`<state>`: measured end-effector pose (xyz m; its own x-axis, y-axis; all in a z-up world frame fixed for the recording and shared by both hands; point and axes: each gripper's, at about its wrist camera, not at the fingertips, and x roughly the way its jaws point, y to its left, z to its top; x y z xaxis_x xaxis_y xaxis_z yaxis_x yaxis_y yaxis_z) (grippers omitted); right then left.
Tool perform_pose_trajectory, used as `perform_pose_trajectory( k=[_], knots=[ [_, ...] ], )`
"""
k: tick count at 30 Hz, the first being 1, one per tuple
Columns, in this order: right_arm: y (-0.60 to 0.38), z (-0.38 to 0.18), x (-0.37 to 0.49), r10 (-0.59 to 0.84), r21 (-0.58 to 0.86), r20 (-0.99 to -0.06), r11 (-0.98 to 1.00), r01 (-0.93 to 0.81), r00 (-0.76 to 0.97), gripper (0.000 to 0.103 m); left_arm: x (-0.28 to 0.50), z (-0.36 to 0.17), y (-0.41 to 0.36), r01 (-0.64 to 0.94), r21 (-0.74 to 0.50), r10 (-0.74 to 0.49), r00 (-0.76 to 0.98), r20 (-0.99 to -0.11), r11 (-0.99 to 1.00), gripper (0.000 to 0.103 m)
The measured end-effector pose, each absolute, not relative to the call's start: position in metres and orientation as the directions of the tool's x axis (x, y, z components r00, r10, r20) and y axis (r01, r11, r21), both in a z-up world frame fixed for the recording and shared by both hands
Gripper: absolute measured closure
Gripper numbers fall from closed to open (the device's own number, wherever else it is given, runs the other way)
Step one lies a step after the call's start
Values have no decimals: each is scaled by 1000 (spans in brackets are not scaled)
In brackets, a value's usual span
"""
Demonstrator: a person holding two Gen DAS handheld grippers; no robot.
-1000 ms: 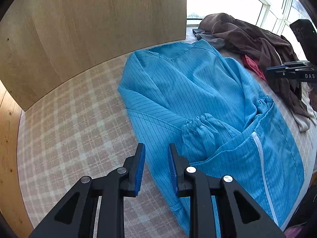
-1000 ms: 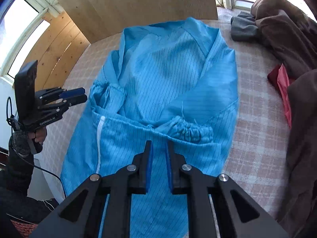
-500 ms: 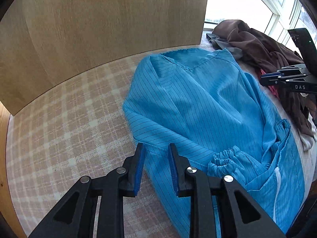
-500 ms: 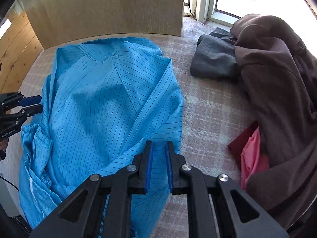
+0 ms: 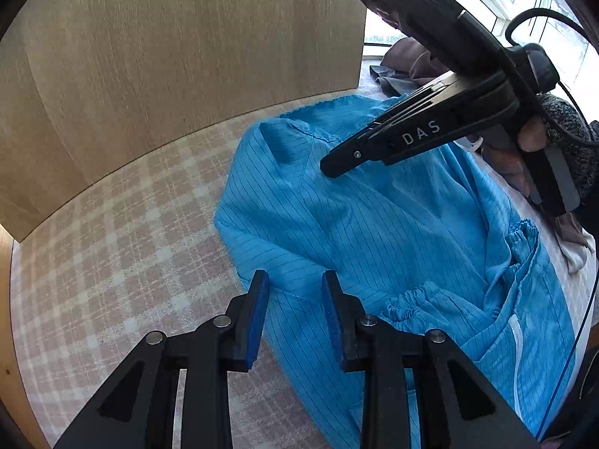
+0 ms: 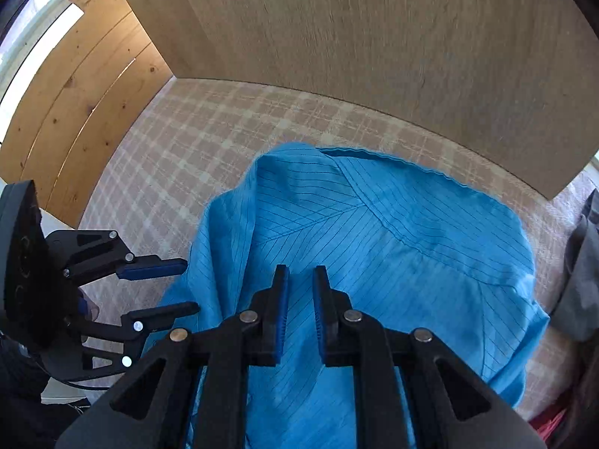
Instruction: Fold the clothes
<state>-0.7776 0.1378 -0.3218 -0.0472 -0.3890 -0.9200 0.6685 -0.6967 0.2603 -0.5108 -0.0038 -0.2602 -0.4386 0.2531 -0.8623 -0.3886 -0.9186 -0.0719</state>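
A blue pinstriped garment (image 5: 374, 232) lies spread on the plaid surface, collar toward the wooden board, sleeves with elastic cuffs (image 5: 411, 299) folded inward. It also shows in the right wrist view (image 6: 374, 247). My left gripper (image 5: 295, 280) is open and empty, at the garment's left shoulder edge. My right gripper (image 6: 300, 277) is open with a narrow gap, empty, hovering above the upper back of the garment. The right gripper shows in the left wrist view (image 5: 329, 166) over the collar area. The left gripper shows in the right wrist view (image 6: 187, 284) at the garment's left edge.
A wooden board (image 5: 168, 56) stands upright at the far edge of the plaid cover (image 5: 112, 243). A pile of brown and grey clothes (image 5: 404, 60) lies to the right by the window. Wood planks (image 6: 75, 104) rise at the left.
Both grippers moved toward the collar end of the garment. The right gripper swung left from the clothes pile to above the garment's back. The left gripper stays at the shoulder edge.
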Motion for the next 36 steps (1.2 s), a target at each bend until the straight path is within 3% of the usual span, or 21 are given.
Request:
perform_pose_trajectory(
  k=[4,6,7,8,12,19,24,25,27,29,36],
  knots=[
    [177,-300,-792,-501,357,-860,-724,590,-94,89,-534,-239,-8,-402,-58,262,-475,-840,-914,74],
    [205,-282,-789,-453,267,-871,-760,593,-189,72,-552,-235,-2,-427,-8,236,-483,-843,-904,66],
    [219,-273,-787,-422,214,-874,-777,592,-239,55,-562,-235,1,-433,1,227,-475,-850,-902,65],
    [229,-270,-787,-392,173,-884,-780,601,-256,49,-571,-236,3,-441,1,226,-462,-858,-898,65],
    [262,-278,-796,-286,83,-926,-789,608,-245,49,-601,-244,14,-468,33,192,-424,-885,-883,64],
    [277,-306,-819,-317,137,-936,-732,668,-155,49,-621,-263,20,-501,-3,206,-350,-914,-865,66],
    [289,-325,-835,-396,282,-917,-727,626,-47,49,-615,-265,21,-519,-1,216,-355,-909,-855,91],
    [292,-328,-836,-417,313,-909,-721,618,-26,53,-614,-264,20,-519,2,217,-361,-907,-855,94],
    [293,-331,-833,-408,307,-913,-721,620,-22,86,-609,-262,20,-506,27,198,-385,-901,-862,97],
    [294,-330,-829,-396,290,-918,-726,623,-34,97,-600,-255,20,-485,74,165,-432,-886,-871,98],
    [293,-311,-811,-305,147,-939,-777,613,-161,100,-579,-245,25,-423,232,46,-552,-833,-876,95]
  ],
)
